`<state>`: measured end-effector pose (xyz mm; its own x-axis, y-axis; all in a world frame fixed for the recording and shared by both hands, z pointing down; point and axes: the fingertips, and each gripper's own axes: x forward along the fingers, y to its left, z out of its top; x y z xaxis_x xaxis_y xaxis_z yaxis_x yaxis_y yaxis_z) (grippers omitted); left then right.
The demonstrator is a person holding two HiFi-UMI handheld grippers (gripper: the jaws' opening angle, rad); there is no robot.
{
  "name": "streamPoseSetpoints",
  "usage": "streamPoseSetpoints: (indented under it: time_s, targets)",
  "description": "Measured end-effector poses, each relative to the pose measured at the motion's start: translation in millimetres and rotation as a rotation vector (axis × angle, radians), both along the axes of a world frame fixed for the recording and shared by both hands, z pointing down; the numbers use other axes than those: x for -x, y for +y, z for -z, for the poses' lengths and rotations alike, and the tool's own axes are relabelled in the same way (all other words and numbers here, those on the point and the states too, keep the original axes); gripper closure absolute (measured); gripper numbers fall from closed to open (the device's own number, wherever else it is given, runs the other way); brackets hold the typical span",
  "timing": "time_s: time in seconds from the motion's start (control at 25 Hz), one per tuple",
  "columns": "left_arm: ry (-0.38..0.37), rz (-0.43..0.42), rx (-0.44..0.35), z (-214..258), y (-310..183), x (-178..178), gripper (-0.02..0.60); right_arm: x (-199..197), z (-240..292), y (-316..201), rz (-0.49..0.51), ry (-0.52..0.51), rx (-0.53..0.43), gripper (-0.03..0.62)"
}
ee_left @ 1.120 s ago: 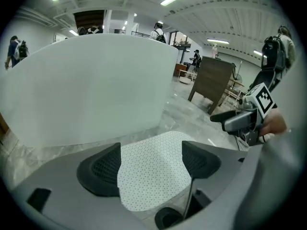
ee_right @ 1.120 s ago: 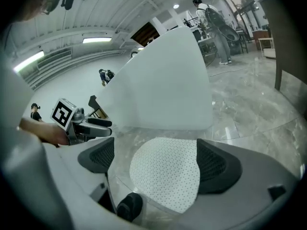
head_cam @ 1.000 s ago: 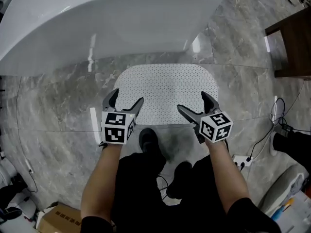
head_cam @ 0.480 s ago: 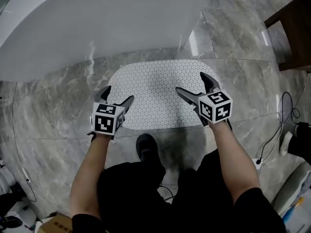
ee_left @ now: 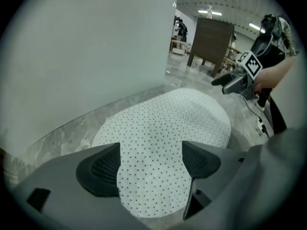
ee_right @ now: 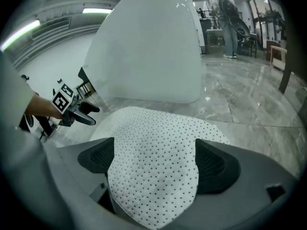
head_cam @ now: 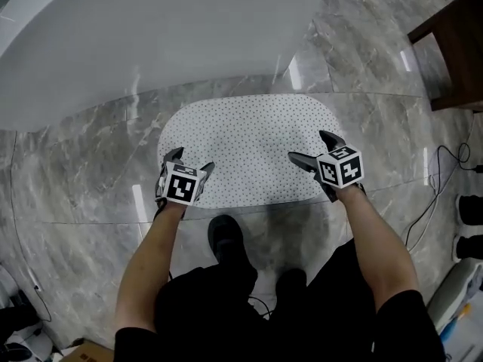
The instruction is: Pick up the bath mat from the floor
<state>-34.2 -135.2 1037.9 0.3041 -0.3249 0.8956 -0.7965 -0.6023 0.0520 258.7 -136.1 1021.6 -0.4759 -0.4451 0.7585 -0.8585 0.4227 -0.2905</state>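
Two grippers in our hands, left gripper (head_cam: 192, 159) and right gripper (head_cam: 307, 145), each with jaws spread wide over the near edge of the bath mat (head_cam: 249, 138), which lies flat on the marble floor (head_cam: 75, 164), long axis left to right, white tub (head_cam: 151, 36) beyond.

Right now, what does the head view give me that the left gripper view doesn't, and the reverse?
Only the head view: the person's black shoes and bare forearms, plus the left gripper seen from outside, over the near left corner of the white black-dotted bath mat. Only the left gripper view: its own jaws standing apart with nothing gripped, and ceiling lights far back in the room. Both: that mat lying flat on the grey marble floor, the white bathtub, and the right gripper, open.
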Motion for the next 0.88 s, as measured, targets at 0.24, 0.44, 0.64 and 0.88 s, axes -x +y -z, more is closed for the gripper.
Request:
streamPoseSetpoints:
  time_s: [0.24,0.44,0.64,0.88]
  targets:
    - [-0.061,-0.105,0.026,-29,6,-2,0.16,-15,-38,5,0.055,0.11,0.043,0.059]
    - [-0.088,-0.134,0.063,-53,8,9,0.16,-20,-71,11,0.068,0.159,0.107,0.059]
    - [-0.095,-0.143,0.138,-76,6,22,0.16,-39,-92,16,0.051,0.204,0.109,0.057]
    - [-0.135,-0.147,0.194,-94,15,45,0.146,-65,-118,32,0.001,0.233,0.213,0.03]
